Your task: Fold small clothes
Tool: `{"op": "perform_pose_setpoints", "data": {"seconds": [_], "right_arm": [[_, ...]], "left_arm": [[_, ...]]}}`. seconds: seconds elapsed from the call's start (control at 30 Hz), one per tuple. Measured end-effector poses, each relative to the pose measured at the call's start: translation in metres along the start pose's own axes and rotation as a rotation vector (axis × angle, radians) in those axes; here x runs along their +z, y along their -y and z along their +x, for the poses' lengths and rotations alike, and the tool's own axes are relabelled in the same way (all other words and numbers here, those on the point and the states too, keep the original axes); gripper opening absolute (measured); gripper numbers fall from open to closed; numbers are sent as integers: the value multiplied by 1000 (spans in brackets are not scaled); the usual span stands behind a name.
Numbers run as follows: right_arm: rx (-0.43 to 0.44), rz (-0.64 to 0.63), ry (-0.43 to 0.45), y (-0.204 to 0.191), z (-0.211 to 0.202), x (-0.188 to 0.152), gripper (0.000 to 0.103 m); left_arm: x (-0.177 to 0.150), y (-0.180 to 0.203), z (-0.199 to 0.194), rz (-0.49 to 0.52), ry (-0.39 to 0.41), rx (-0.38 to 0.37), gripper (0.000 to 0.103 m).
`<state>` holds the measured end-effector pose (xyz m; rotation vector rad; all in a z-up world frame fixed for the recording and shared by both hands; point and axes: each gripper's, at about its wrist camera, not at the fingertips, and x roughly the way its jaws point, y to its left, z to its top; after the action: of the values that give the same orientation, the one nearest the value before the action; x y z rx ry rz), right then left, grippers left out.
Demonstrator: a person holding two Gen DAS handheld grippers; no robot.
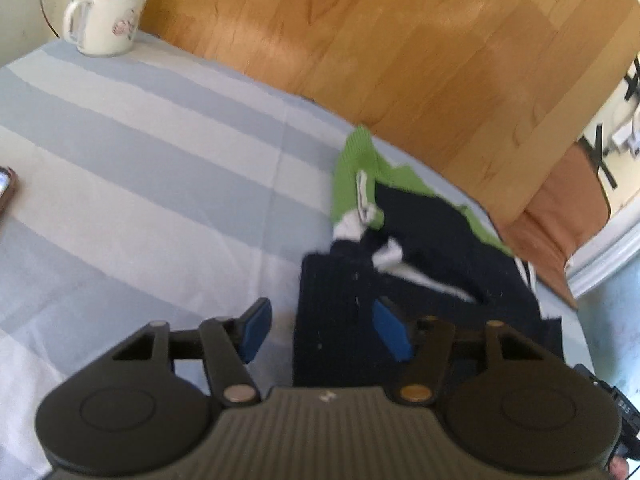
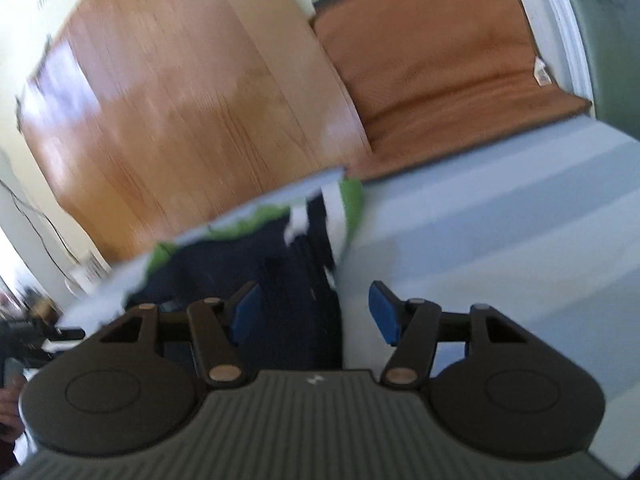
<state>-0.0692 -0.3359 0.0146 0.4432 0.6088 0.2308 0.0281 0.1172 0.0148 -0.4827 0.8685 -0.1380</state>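
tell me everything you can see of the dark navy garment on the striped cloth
The dark navy garment looks like soft knit fabric, folded into a roughly rectangular block with a straight near-left edge. It lies flat on the blue-and-white striped cloth, partly over a green garment, with white pieces on top of it. The open left tongs and right tongs straddle its edges without pressing it.

Right wrist view smeared by motion blur throughout. Dark navy folded garment (image 2: 296,280) partly hidden behind the tool body. Brown-edged flat object (image 1: 6,190) cut off at left edge, unidentifiable. Green cloth (image 1: 352,176) mostly buried under navy fabric.
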Motion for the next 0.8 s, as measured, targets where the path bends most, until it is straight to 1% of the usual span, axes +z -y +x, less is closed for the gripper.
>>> {"op": "perform_pose_setpoints", "data": {"seconds": [0.03,0.07,0.1,0.17,0.23,0.27,0.33,0.37,0.4,0.43,0.47,0.5,0.53,0.57,0.7,0.77,0.8], "right_arm": [[0,-9,-26,0,3,-3,7],[-10,-23,-38,-2,3,-4,9],[-23,-52,-13,-6,-2,-7,8],[-49,-119,53,-19,-11,-6,8],[-82,-138,99,-24,-23,-10,8],[-98,-136,94,-25,-22,-11,8],[-146,-137,35,-21,-6,-19,8],[-161,-135,3,-18,0,-24,9],[-156,-132,24,-16,0,-27,10],[-163,-136,20,-17,0,-24,14],[-172,-134,21,-18,-2,-21,15],[-174,-126,30,-18,-5,-17,20],[-169,-118,47,-21,-6,-14,27],[-162,-114,69,-21,-10,-10,28],[-137,-166,116,-41,-7,3,28],[-112,-177,113,-50,2,5,29],[-97,-180,111,-54,8,6,29]], "left_arm": [[-1,1,4,11,-8,-1,32],[0,2,7,23,-19,-4,18],[0,5,8,32,-17,-3,16],[1,14,0,81,34,-6,13],[0,23,-9,127,84,-16,13],[-1,27,-10,152,104,-13,13],[-4,34,-2,198,116,22,13],[-5,35,5,216,107,49,14],[-7,35,15,231,91,83,19],[-10,34,21,240,90,105,20],[-13,35,19,253,109,113,27],[-14,36,17,266,106,132,34],[-14,36,13,263,114,144,35],[-14,35,8,254,129,137,35],[-2,35,-8,202,185,106,35],[3,45,-4,212,201,112,35],[4,51,0,225,203,122,38]]}}
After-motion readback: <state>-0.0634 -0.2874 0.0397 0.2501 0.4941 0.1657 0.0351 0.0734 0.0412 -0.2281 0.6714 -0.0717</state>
